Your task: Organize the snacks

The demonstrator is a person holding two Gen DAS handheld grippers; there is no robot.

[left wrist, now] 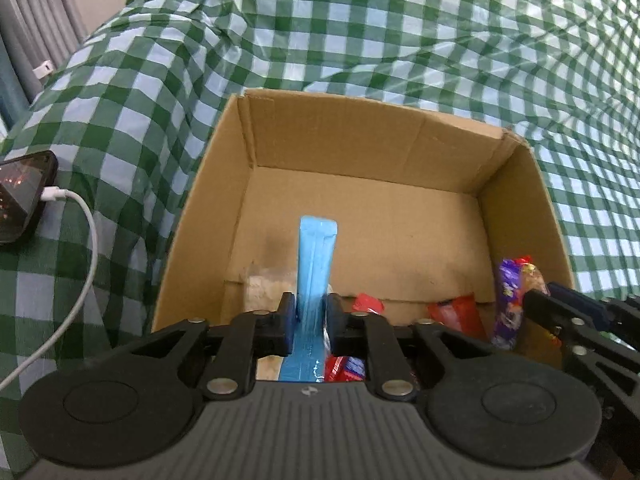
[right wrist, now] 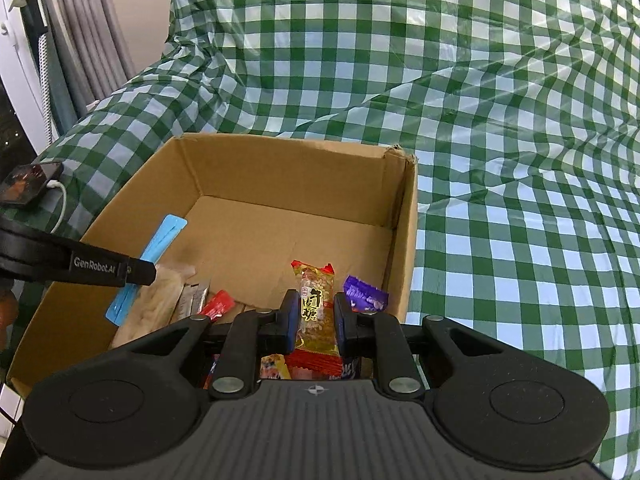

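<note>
An open cardboard box (left wrist: 360, 100) (right wrist: 280, 142) sits on a green checked cloth. My left gripper (left wrist: 311, 312) hangs over its near left part. A long blue packet (left wrist: 316, 248) (right wrist: 166, 236) stands between the fingers, with a thin gap at the right pad. My right gripper (right wrist: 317, 312) is shut on a golden candy packet (right wrist: 317, 300) with red ends, over the box's near right part. In the left wrist view the right gripper (left wrist: 544, 294) shows at the right edge. A purple packet (right wrist: 366, 294), a red packet (right wrist: 218, 304) and a pale snack bag (right wrist: 160, 300) lie in the box.
A phone (left wrist: 20, 196) with a white cable (left wrist: 86, 240) lies on the cloth left of the box. The checked cloth (left wrist: 400, 20) rises in folds behind and to the right. Grey curtains (right wrist: 80, 40) hang at the far left. The box's far half shows bare floor.
</note>
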